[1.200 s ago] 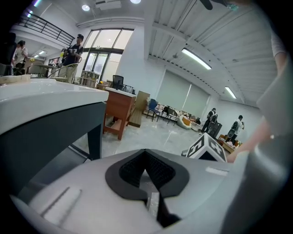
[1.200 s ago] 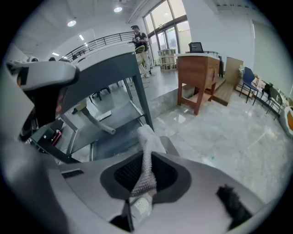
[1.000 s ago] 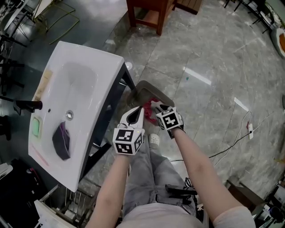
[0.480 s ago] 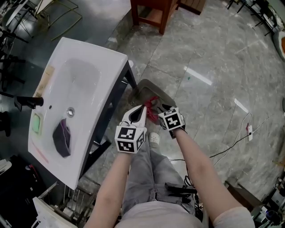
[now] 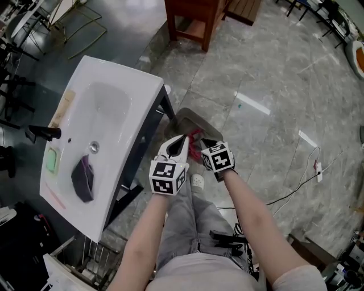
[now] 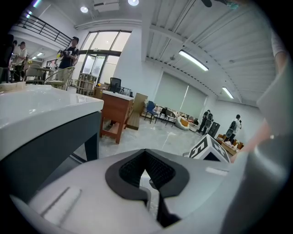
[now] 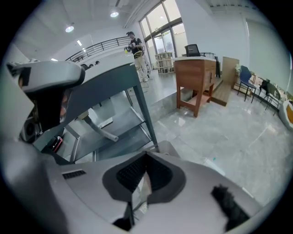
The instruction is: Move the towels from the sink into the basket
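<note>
A dark purple towel [image 5: 83,177] lies in the white sink [image 5: 132,86], near the drain. A red towel [image 5: 195,138] lies in the grey basket [image 5: 181,113] on the floor beside the sink's stand. Both grippers hang over the basket, side by side. My left gripper [image 5: 182,138] [image 6: 146,154] is shut, with nothing between its tips. To its right, my right gripper [image 5: 204,141] [image 7: 145,157] sits just above the red towel. Its jaws have just closed and meet with nothing between them.
A black faucet [image 5: 43,133] and a green sponge [image 5: 51,161] sit at the sink's left edge. A wooden table [image 5: 193,17] stands beyond the basket. A cable [image 5: 296,182] runs over the grey tile floor at the right. My shoe [image 5: 197,181] is next to the basket.
The right gripper has drawn up a little from the red towel, which stays in the basket. The left gripper has hardly moved.
</note>
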The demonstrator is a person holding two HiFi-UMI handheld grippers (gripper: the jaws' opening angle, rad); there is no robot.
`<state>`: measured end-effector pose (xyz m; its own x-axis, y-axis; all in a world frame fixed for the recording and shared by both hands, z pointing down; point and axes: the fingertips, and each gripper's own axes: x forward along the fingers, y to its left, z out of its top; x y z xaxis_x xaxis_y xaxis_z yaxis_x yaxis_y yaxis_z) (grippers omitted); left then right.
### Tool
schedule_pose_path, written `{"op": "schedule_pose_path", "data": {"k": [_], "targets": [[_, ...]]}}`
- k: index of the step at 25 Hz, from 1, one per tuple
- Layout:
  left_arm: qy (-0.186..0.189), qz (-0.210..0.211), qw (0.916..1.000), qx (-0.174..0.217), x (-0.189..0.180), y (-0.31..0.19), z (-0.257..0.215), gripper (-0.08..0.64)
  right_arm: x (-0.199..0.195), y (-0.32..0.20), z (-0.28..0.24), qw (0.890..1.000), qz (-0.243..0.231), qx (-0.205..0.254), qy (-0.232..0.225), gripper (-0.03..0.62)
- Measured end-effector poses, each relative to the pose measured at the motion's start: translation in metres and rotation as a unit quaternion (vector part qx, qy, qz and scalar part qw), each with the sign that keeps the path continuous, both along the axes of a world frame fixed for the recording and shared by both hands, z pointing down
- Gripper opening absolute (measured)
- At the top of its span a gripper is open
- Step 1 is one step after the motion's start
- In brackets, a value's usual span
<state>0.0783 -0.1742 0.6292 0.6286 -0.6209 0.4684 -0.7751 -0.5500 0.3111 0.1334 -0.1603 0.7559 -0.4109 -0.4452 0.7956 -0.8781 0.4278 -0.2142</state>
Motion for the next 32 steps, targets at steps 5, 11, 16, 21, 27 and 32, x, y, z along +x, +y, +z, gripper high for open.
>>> {"op": "schedule_pose_path", "data": {"k": [5,11,16,21,27,32], "targets": [[-0.001,0.002,1.0,0.008,0.002,0.0,-0.011,0.006,-0.001,0.0,-0.02,1.0,-0.005,0.011,-0.006,0.018],[-0.001,0.005,0.9999,0.016,0.003,0.0,-0.024,0.005,-0.001,0.003,-0.049,0.999,-0.014,0.031,-0.007,0.018],[-0.003,0.009,0.9996,0.026,0.003,0.004,-0.038,0.006,-0.002,0.006,-0.076,0.999,-0.027,0.046,-0.008,0.018],[-0.007,0.016,0.9991,0.038,0.005,0.009,-0.055,0.005,-0.004,0.01,-0.102,0.997,-0.044,0.061,-0.009,0.018],[-0.013,0.025,0.998,0.056,0.003,0.015,-0.078,0.006,-0.011,0.013,-0.133,0.996,-0.045,0.074,-0.023,0.018],[-0.016,0.038,0.9965,0.072,0.004,0.027,-0.096,0.006,-0.018,0.013,-0.162,0.994,-0.048,0.095,-0.034,0.018]]}}
